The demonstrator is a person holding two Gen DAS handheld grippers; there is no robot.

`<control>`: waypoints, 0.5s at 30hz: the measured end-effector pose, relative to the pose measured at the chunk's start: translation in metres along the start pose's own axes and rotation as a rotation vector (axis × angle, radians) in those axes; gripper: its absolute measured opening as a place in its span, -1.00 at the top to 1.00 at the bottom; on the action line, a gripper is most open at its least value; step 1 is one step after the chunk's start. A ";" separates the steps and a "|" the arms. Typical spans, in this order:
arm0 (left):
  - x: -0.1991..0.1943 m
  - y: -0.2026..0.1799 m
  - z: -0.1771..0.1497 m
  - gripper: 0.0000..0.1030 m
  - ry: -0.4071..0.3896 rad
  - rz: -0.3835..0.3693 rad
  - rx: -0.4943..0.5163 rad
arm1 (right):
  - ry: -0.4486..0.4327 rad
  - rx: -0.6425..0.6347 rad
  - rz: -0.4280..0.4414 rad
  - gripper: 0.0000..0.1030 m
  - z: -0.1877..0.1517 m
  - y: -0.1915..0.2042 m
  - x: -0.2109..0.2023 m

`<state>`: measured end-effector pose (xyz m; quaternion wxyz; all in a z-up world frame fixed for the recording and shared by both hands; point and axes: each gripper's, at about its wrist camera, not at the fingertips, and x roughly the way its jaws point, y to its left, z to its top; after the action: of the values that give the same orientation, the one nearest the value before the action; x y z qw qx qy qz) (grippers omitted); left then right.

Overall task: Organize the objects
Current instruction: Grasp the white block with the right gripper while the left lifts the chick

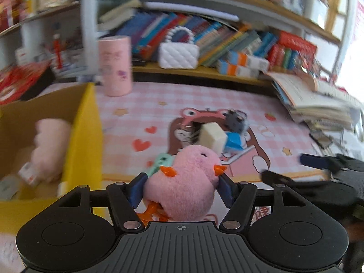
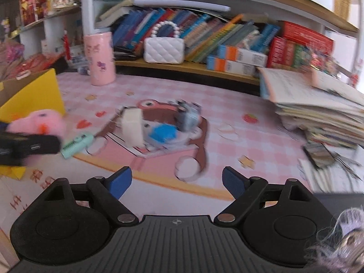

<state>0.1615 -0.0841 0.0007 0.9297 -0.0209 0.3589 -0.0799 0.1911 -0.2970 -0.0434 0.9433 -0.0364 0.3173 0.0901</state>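
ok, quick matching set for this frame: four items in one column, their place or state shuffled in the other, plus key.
Items
1. pink plush chick
2. white quilted handbag
3. pink cylinder tin
4. right gripper

Place or state
A. open, holding nothing, above the mat
B. clamped between the left gripper's fingers
C. on the lower shelf, in front of the books
D. upright at the back of the pink checked mat, near the yellow box

Pairs: 1-B, 2-C, 3-D, 4-A
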 end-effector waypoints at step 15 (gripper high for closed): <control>-0.063 0.041 -0.028 -0.26 -0.039 0.080 -0.077 | 0.033 -0.161 0.082 0.11 0.049 0.057 0.110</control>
<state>0.1024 -0.0332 0.0180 0.9374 -0.0440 0.3442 -0.0284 0.2953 -0.2184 -0.0716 0.9276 -0.1004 0.3257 0.1532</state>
